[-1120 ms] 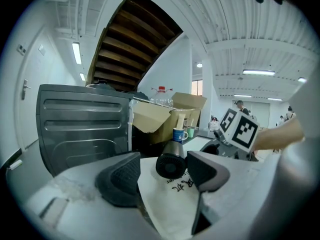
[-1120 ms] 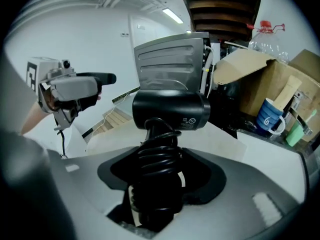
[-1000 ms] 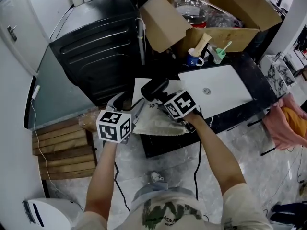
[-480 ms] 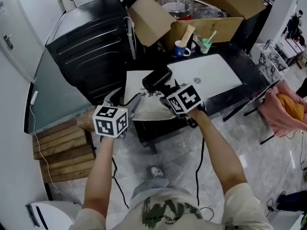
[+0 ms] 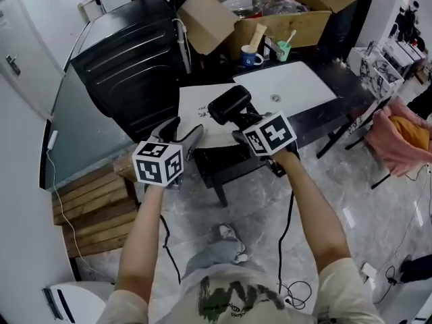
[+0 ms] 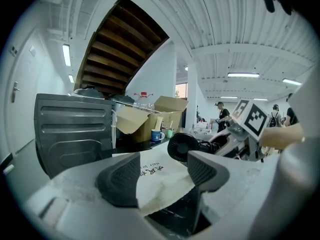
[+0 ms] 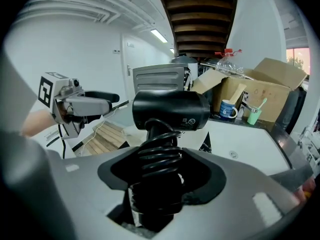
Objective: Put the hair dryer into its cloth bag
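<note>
The left gripper (image 6: 162, 176) has its jaws released and standing apart. The near edge of the cloth bag (image 6: 160, 181) lies between them, against the left-hand pad and not pinched. A line of dark characters is printed on the pale cloth; it is upside down in the left gripper view and too small to read.

The right gripper (image 7: 160, 176) is clenched on the handle of the hair dryer (image 7: 170, 109), which has its black cord coiled round it. In the right gripper view the handle runs from 6 o'clock up to 12 and the barrel lies crosswise, 9 o'clock to 3. A small round warning sign (image 7: 192, 120) sits on the barrel; the print beside it cannot be read.

In the head view the hair dryer (image 5: 229, 103) is over the bag's (image 5: 202, 113) far corner at 2 o'clock. Its barrel runs from 8 o'clock to 2, one round end facing the left gripper (image 5: 182, 132), and the handle drops toward 5 o'clock into the right gripper (image 5: 243, 119).

The bag lies on a black table (image 5: 337, 76). At 2 o'clock from it lies a white panel (image 5: 297, 86). Beyond, at 12 o'clock, stand a blue mug (image 5: 251, 57), its white print unreadable, and a cardboard box (image 5: 297, 25).
</note>
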`<move>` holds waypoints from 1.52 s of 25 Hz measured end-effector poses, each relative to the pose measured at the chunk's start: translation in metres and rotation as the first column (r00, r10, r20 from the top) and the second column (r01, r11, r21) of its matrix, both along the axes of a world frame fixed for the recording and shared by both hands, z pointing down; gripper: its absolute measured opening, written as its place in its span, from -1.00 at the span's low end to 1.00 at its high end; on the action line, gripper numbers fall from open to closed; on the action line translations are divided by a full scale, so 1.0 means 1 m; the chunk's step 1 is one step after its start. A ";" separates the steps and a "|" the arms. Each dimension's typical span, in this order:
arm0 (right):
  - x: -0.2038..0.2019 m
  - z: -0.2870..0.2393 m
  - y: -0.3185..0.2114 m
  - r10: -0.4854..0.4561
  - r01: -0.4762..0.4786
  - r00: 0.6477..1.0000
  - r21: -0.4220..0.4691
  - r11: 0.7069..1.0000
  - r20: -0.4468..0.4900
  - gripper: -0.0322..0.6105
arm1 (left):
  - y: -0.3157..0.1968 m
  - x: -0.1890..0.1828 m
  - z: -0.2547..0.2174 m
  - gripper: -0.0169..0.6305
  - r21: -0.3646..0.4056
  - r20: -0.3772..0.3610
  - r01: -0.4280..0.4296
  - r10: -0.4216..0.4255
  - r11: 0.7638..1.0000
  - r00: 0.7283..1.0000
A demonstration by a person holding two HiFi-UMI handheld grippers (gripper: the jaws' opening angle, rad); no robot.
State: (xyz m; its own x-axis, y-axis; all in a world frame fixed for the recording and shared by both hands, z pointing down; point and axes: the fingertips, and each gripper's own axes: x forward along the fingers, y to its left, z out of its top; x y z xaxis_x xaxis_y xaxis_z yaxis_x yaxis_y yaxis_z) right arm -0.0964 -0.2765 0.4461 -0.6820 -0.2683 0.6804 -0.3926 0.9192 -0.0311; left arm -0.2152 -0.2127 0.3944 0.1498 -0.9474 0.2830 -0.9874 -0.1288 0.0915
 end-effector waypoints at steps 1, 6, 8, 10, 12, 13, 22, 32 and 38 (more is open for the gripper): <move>0.002 0.000 0.005 0.007 -0.007 1.000 -0.004 1.000 0.007 -0.09 | 0.004 0.001 0.000 0.00 0.000 0.009 -0.004 0.004 1.000 1.000; 0.012 0.006 0.027 0.034 -0.033 0.999 -0.019 0.999 0.014 -0.09 | 0.020 0.009 -0.001 0.00 -0.006 0.037 -0.030 0.030 1.000 0.999; 0.016 0.007 0.034 0.048 -0.047 0.999 -0.023 0.999 0.014 -0.09 | 0.025 0.010 -0.001 0.00 -0.008 0.043 -0.039 0.039 0.999 0.998; 0.020 0.007 0.040 0.065 -0.065 0.998 -0.023 0.998 0.015 -0.09 | 0.029 0.012 0.000 0.00 -0.010 0.049 -0.052 0.052 0.999 0.997; 0.025 0.007 0.045 0.083 -0.082 0.996 -0.025 0.996 0.022 -0.09 | 0.031 0.015 -0.001 0.00 -0.009 0.055 -0.067 0.068 0.998 0.996; 0.027 0.007 0.048 0.092 -0.091 0.995 -0.027 0.995 0.026 -0.09 | 0.032 0.016 -0.002 0.00 -0.009 0.058 -0.076 0.076 0.997 0.995; 0.038 0.013 0.065 0.202 -0.200 0.978 -0.052 0.978 0.050 -0.09 | 0.019 0.025 0.007 0.00 -0.053 0.135 -0.208 0.213 0.977 0.968; 0.024 0.021 0.070 0.362 -0.355 0.928 -0.088 0.931 0.091 -0.09 | -0.007 0.017 0.046 0.00 -0.131 0.195 -0.404 0.424 0.905 0.885; 0.019 0.021 0.074 0.439 -0.430 0.892 -0.096 0.898 0.108 -0.09 | -0.020 0.021 0.069 -0.01 -0.178 0.217 -0.507 0.536 0.844 0.816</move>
State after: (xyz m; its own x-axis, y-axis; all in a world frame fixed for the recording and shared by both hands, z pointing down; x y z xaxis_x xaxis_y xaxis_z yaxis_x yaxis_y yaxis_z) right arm -0.0770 -0.2022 0.4673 -0.5879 -0.5130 0.6255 -0.7409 0.6518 -0.1617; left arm -0.1940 -0.2331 0.4637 0.5235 -0.7089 0.4727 -0.7660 -0.6345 -0.1031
